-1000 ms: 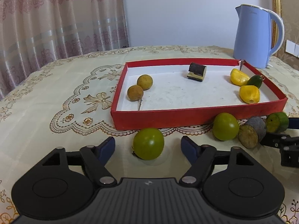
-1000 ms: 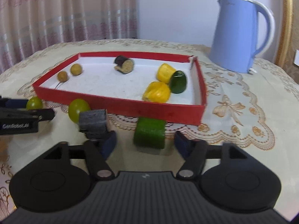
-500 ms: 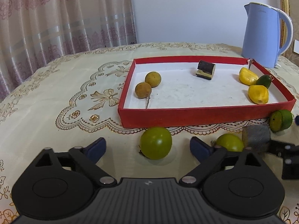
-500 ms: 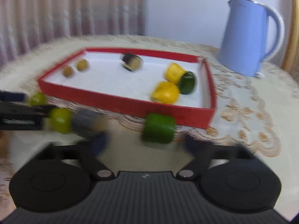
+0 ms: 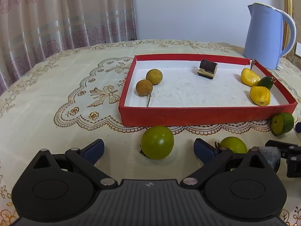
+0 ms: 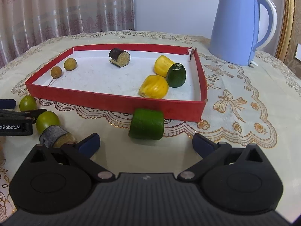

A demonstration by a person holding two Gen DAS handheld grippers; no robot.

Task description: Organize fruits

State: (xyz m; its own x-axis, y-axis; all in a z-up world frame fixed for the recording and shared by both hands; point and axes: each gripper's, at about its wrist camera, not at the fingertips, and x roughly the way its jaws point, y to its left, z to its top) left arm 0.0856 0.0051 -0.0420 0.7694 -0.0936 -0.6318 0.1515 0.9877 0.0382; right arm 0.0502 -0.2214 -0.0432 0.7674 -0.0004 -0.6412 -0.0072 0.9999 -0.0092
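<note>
Tongs both just spread wide, nothing pinched; left tongs (image 5: 148, 148) frame green fruit (image 5: 157, 142); right tongs (image 6: 145, 143) show cucumber chunk (image 6: 146, 124) uncut side

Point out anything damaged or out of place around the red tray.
The red tray is torn open at its far right corner, beside the blue kettle. Four pieces lie outside it on the tablecloth: two green round fruits, a grey-skinned chunk and a green chunk.

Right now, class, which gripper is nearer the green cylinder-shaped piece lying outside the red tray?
Right. The right gripper sits directly behind the green cylinder piece, jaws open. The left gripper faces a round green fruit farther left along the tray.
</note>
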